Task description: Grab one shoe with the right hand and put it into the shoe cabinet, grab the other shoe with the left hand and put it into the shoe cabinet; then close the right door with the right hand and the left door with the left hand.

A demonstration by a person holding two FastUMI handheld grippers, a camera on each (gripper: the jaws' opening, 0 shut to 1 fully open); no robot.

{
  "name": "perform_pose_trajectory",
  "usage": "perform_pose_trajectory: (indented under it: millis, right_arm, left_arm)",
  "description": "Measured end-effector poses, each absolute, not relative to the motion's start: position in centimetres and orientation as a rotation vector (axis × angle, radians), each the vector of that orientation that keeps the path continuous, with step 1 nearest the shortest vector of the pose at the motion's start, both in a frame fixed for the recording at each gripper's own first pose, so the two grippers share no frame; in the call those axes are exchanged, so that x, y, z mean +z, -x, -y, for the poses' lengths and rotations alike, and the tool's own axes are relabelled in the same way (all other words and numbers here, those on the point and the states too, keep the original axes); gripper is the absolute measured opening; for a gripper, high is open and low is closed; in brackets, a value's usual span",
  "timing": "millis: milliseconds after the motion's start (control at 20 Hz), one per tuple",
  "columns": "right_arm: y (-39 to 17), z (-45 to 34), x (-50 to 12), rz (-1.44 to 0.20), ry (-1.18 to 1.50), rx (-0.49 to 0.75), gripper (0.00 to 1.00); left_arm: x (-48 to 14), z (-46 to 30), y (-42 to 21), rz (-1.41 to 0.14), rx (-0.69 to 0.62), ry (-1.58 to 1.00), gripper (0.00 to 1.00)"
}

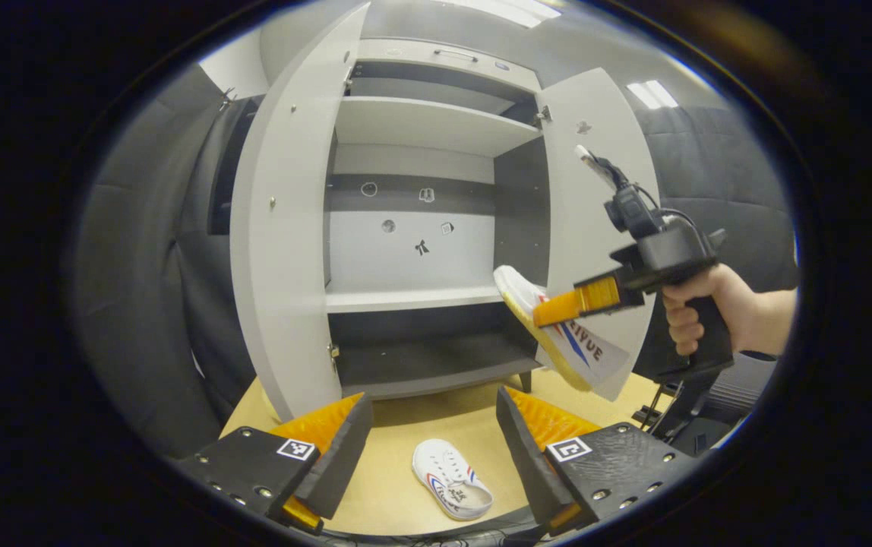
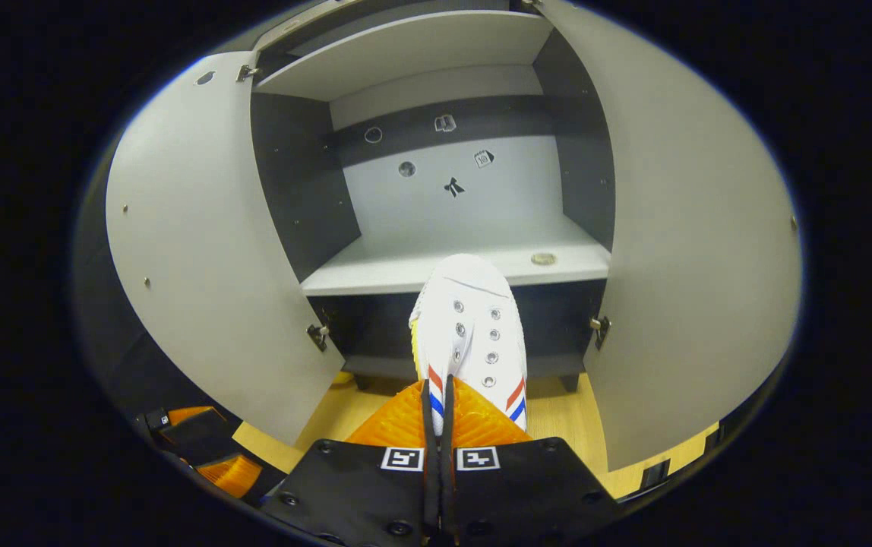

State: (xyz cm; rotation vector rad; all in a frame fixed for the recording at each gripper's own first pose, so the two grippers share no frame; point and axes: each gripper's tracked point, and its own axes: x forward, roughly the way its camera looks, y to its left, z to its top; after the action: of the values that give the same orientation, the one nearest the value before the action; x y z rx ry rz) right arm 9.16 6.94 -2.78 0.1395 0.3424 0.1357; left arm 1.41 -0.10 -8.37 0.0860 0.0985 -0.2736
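Right tongs [image 2: 436, 425] pinching shoe [image 2: 470, 327], toe toward cabinet [image 2: 443, 266] shelf.

I am looking at a light yellow wooden table [image 1: 436, 414]. A tall grey cabinet with two open doors [image 1: 421, 228] is standing on it, toward the back. A white canvas shoe with red and blue stripes [image 1: 451, 480] is lying on the table in front of the cabinet, top side up, well apart from it. Inside the cabinet, a flat grey middle shelf [image 2: 405, 270] is carrying a small round disc [image 2: 543, 259] near its right end. The dark bottom shelf [image 1: 428, 357] is sitting below it.
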Motion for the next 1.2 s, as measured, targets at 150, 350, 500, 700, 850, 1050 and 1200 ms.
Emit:
perform_pose_trajectory:
  millis: [150, 350, 500, 700, 850, 1050, 1200]
  right_arm:
    - [-11.2, -6.1, 1.0, -0.271, -0.113, 0.12, 0.02]
    - [-14.5, -5.3, 5.3, -0.192, -0.118, 0.117, 0.02]
    - [-17.6, -4.8, 8.1, -0.141, -0.124, 0.121, 0.02]
    - [-21.9, -4.0, 11.2, -0.08, -0.133, 0.111, 0.02]
    - [-24.9, -3.7, 12.1, -0.058, -0.134, 0.107, 0.02]
    - [-28.8, -3.8, 12.0, -0.048, -0.122, 0.101, 0.02]
    - [-31.6, -3.7, 10.9, -0.063, -0.117, 0.091, 0.01]
  left_arm:
    - [-7.5, 0.2, -1.8, -0.081, -0.277, -0.076, 0.92]
    - [-6.5, 0.3, -2.9, -0.086, -0.265, -0.088, 0.98]
    - [-5.8, 0.7, -3.7, -0.097, -0.25, -0.098, 0.94]
    - [-4.3, 1.3, -4.5, -0.085, -0.235, -0.069, 0.97]
    - [-3.6, 0.7, -4.9, -0.083, -0.185, -0.061, 0.98]
    - [-3.0, -0.1, -4.8, -0.082, -0.127, -0.058, 0.97]
    - [-2.8, -0.8, -4.6, -0.098, -0.089, -0.063, 0.94]
